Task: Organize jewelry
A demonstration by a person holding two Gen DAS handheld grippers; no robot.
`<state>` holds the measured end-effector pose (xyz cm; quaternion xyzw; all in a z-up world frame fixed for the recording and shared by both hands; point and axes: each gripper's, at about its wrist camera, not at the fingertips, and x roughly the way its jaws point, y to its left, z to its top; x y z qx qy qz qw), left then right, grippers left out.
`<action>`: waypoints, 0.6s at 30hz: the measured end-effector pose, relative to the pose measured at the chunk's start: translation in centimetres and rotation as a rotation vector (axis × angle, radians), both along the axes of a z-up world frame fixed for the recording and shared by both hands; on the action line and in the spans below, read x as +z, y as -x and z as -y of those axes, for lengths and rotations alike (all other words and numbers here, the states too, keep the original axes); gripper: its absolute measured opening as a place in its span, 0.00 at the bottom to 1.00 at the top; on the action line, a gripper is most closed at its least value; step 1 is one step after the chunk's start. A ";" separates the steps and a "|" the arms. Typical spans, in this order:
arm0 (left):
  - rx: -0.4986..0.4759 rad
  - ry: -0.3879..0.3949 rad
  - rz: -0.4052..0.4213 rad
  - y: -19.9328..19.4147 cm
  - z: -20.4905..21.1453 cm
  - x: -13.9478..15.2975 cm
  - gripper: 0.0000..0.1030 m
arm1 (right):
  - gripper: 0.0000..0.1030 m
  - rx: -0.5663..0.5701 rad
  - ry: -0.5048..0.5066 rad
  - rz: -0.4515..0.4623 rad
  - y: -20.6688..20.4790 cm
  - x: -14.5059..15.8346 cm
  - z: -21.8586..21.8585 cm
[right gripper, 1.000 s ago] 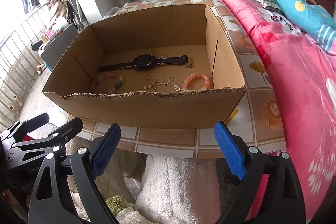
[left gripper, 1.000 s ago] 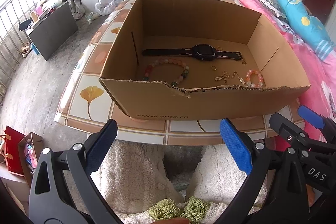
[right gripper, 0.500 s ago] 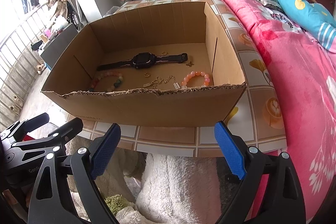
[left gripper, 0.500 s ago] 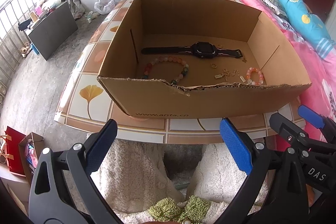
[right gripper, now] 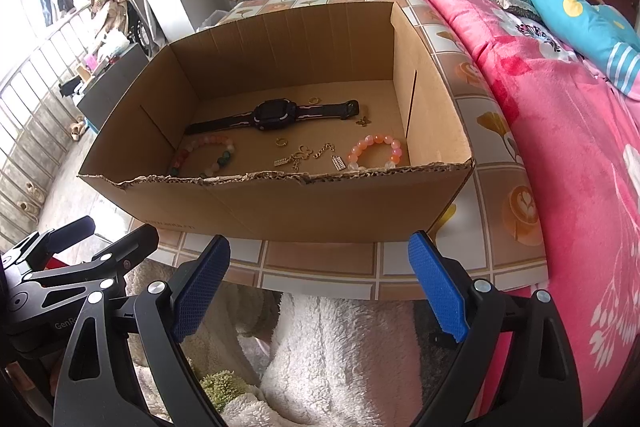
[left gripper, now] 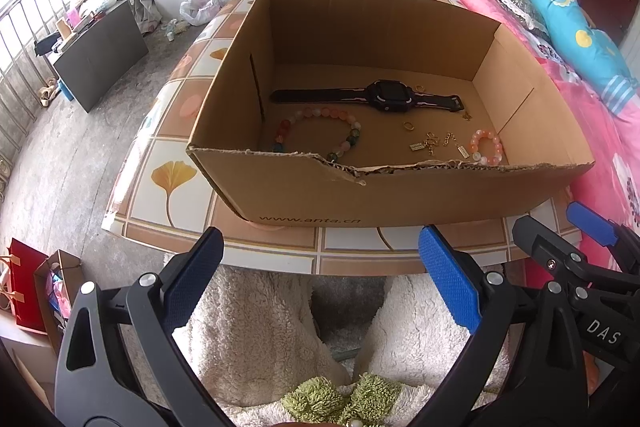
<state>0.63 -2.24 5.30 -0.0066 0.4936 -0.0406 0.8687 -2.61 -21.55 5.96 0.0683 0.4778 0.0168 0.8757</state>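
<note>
An open cardboard box (left gripper: 400, 195) (right gripper: 304, 211) stands on the tiled table. Inside lie a black watch (left gripper: 384, 95) (right gripper: 276, 115), a large multicolour bead bracelet (left gripper: 320, 135) (right gripper: 202, 155), a small pink bead bracelet (left gripper: 486, 147) (right gripper: 376, 151), a thin gold chain with charms (left gripper: 438, 143) (right gripper: 306, 157), a gold ring (left gripper: 408, 125) (right gripper: 281, 142) and a small gold charm (left gripper: 466, 115) (right gripper: 363, 121). My left gripper (left gripper: 320, 267) is open and empty, below the table's front edge. My right gripper (right gripper: 320, 271) is open and empty, beside it.
The table (left gripper: 168, 183) has a tiled leaf-pattern top. A pink bed (right gripper: 568, 131) with a blue pillow (left gripper: 580, 43) runs along the right. White fluffy fabric (left gripper: 256, 327) lies under the grippers. A dark cabinet (left gripper: 100, 51) and bags (left gripper: 28, 287) stand on the left floor.
Both grippers have risen slightly, so more of the box floor shows. The jewelry has not moved and both grippers stay open.
</note>
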 end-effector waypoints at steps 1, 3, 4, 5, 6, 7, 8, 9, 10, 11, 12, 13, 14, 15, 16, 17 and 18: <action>0.000 0.000 0.000 0.0 0.0 0.0 0.92 | 0.86 0.000 0.000 0.000 0.0 0.0 0.0; 0.000 0.001 0.001 0.0 0.0 0.0 0.92 | 0.86 0.000 -0.001 0.000 0.0 0.0 0.0; 0.000 0.000 0.001 0.0 0.0 0.0 0.92 | 0.86 0.000 -0.001 0.000 0.0 0.0 0.0; 0.000 0.001 0.000 -0.1 -0.1 0.0 0.92 | 0.86 0.000 0.000 0.000 0.0 0.0 0.0; 0.000 0.001 0.000 -0.1 -0.1 0.0 0.92 | 0.86 0.000 -0.001 0.000 0.0 0.0 0.0; 0.000 0.001 0.000 0.0 -0.1 0.0 0.92 | 0.86 0.000 -0.001 0.000 0.0 0.0 0.0; 0.001 0.000 0.000 0.0 0.0 0.0 0.92 | 0.86 -0.001 -0.002 -0.002 0.0 0.0 0.0; 0.001 -0.001 0.000 0.0 0.0 0.0 0.92 | 0.86 -0.001 -0.001 -0.002 0.0 0.0 0.0; 0.001 -0.001 0.000 -0.1 -0.1 0.0 0.92 | 0.86 -0.001 -0.001 -0.003 0.0 0.0 -0.1; 0.001 0.000 -0.001 -0.1 -0.1 0.0 0.92 | 0.86 -0.001 -0.001 -0.004 0.0 0.0 -0.1; 0.001 0.001 -0.002 -0.1 -0.1 0.0 0.92 | 0.86 -0.002 -0.001 -0.004 0.0 0.0 -0.1; 0.001 0.002 -0.002 -0.1 -0.1 0.0 0.92 | 0.86 -0.002 -0.001 -0.004 0.0 0.0 -0.1; 0.001 0.002 -0.002 -0.1 -0.1 0.0 0.92 | 0.86 -0.002 0.000 -0.004 0.0 0.0 -0.2; 0.001 0.001 -0.003 -0.1 -0.1 -0.1 0.92 | 0.86 -0.002 0.001 -0.003 0.0 0.0 -0.2; 0.001 0.002 -0.003 -0.1 -0.2 -0.1 0.92 | 0.86 -0.002 0.000 -0.004 0.0 0.0 -0.1; 0.001 0.001 -0.003 -0.1 -0.2 -0.1 0.92 | 0.86 -0.003 -0.001 -0.005 0.0 0.0 -0.1; 0.001 0.000 -0.004 -0.1 -0.2 -0.1 0.92 | 0.86 -0.004 -0.002 -0.006 -0.1 -0.1 -0.2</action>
